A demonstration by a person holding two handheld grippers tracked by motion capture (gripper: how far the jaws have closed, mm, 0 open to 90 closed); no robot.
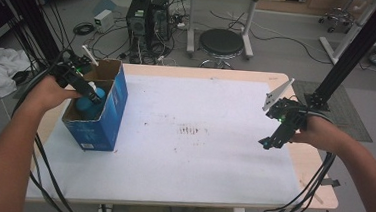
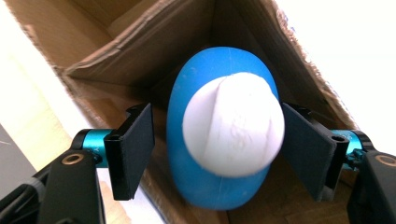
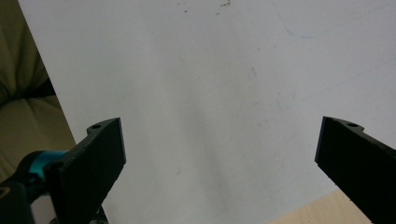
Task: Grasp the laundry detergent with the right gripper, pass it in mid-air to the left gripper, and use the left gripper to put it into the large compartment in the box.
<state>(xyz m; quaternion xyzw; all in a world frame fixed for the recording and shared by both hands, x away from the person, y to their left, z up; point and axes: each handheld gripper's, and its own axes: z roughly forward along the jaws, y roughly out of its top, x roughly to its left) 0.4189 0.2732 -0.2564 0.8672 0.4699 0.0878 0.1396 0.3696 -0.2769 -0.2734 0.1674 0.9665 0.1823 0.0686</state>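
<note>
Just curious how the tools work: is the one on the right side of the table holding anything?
No. In the right gripper view the right gripper has its jaws wide apart with just the white table cover between them.

Blue bottle with white cap, blue cardboard box brown inside, white table sheet

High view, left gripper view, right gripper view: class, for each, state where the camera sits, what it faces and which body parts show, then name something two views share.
High view: above the person's side, facing forward and down on the table; both forearms, left gripper, right gripper.
Left gripper view: on that gripper, facing into the box at the blue bottle; own jaws apart.
Right gripper view: facing the white sheet; jaws wide.
Shared: high and left views show the bottle in the box.
</note>
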